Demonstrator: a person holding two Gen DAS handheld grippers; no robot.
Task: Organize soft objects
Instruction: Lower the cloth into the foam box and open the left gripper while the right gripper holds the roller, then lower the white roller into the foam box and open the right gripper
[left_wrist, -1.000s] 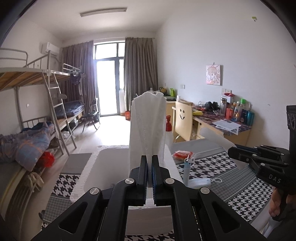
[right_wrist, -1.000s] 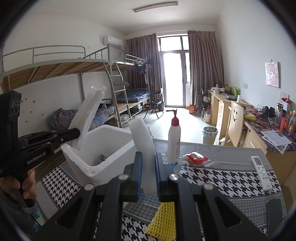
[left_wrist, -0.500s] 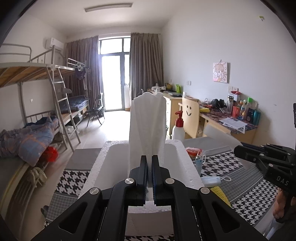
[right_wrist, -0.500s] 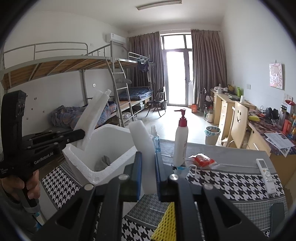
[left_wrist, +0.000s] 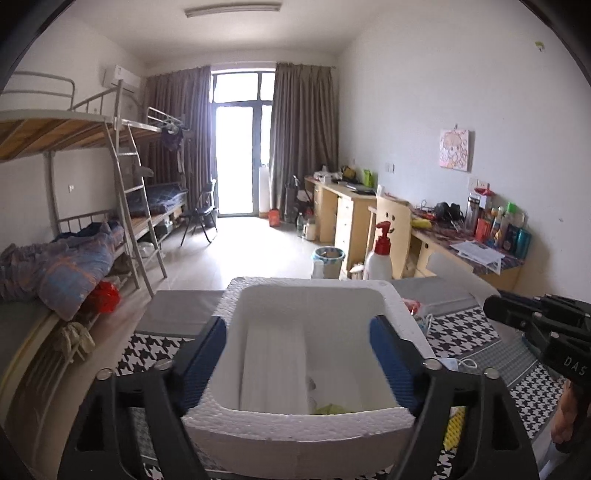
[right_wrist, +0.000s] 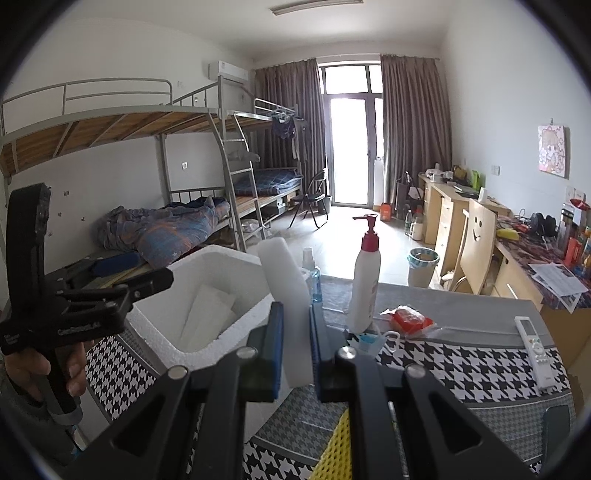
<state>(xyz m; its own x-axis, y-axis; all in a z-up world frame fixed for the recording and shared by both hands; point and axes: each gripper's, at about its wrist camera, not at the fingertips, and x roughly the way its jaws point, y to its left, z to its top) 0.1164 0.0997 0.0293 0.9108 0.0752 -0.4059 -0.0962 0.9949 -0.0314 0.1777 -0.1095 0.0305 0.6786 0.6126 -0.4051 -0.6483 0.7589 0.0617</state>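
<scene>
A white styrofoam box (left_wrist: 295, 424) stands on the checked table right under my left gripper (left_wrist: 295, 330). The jaws of this gripper are opening wide, and its blue pads (left_wrist: 207, 350) touch nothing. A white foam sheet (left_wrist: 273, 365) lies slanted inside the box, free of the gripper, and it also shows in the right wrist view (right_wrist: 210, 314). My right gripper (right_wrist: 297, 314) is shut on an upright white foam block (right_wrist: 284, 273), just right of the box (right_wrist: 177, 343). The left gripper (right_wrist: 136, 275), held by a hand, hovers over the box's left rim.
To the right of the box on the houndstooth tablecloth (right_wrist: 461, 365) are a pump bottle (right_wrist: 365, 284), a small spray bottle (right_wrist: 314, 273), a face mask (right_wrist: 373, 338) and a red packet (right_wrist: 408, 319). A remote (right_wrist: 532, 347) and yellow mesh foam (right_wrist: 336, 454) also lie there.
My left gripper has let go of the white foam sheet, which dropped into the box, and its jaws have spread wide. The right gripper still grips its foam block.
</scene>
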